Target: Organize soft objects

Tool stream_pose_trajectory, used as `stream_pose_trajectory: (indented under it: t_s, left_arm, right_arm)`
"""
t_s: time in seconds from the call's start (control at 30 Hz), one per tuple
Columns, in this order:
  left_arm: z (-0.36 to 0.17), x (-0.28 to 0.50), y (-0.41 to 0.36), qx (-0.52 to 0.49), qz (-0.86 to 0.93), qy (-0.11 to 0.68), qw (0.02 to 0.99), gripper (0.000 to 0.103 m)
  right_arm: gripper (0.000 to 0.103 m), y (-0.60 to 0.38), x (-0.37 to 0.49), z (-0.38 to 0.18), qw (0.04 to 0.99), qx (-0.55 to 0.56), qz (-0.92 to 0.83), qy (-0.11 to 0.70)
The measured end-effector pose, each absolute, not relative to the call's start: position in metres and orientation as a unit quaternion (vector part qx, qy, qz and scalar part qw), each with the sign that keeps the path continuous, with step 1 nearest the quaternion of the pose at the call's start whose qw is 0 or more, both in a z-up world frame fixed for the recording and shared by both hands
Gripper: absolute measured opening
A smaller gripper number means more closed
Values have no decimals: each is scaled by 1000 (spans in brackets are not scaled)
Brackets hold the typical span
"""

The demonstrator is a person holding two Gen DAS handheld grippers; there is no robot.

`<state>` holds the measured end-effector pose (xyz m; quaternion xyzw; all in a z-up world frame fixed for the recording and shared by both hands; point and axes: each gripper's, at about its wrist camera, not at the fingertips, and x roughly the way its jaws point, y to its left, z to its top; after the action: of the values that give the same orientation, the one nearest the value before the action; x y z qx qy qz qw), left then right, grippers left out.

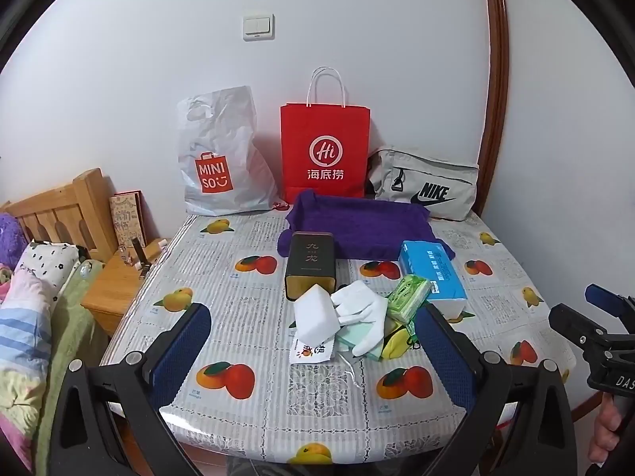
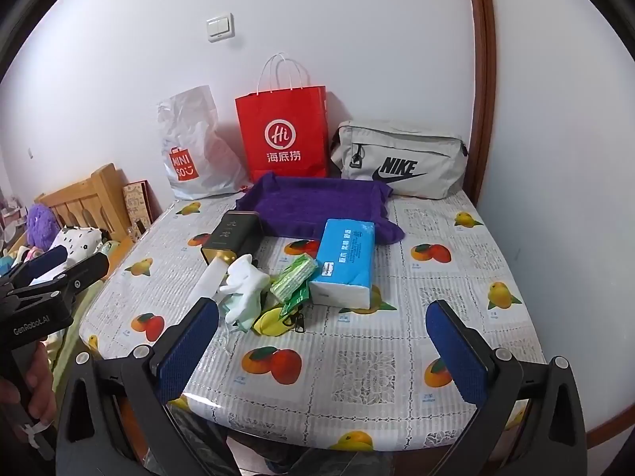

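While both grippers hovered with fingers spread wide and empty, the limp white fabric glove lay just ahead of the left gripper, between its fingertips, atop a small heap. Light and floppy, it would likely bunch; pinching its palm seemed safest. The right gripper waited nearby.

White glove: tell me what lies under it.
The white glove lies over a pale green item and partly on a white sponge block. What else it covers cannot be seen.
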<state>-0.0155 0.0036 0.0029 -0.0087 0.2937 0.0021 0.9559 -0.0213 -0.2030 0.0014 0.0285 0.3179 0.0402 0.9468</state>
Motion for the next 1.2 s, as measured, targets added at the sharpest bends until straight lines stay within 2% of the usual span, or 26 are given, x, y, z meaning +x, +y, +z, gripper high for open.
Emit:
stream_pose_trajectory:
  t_s: [1.2]
  left_arm:
    - [9,-17,7,-9,1,292,956,103]
  right_arm:
    - [103,-207,-28,5,949,33,41,309]
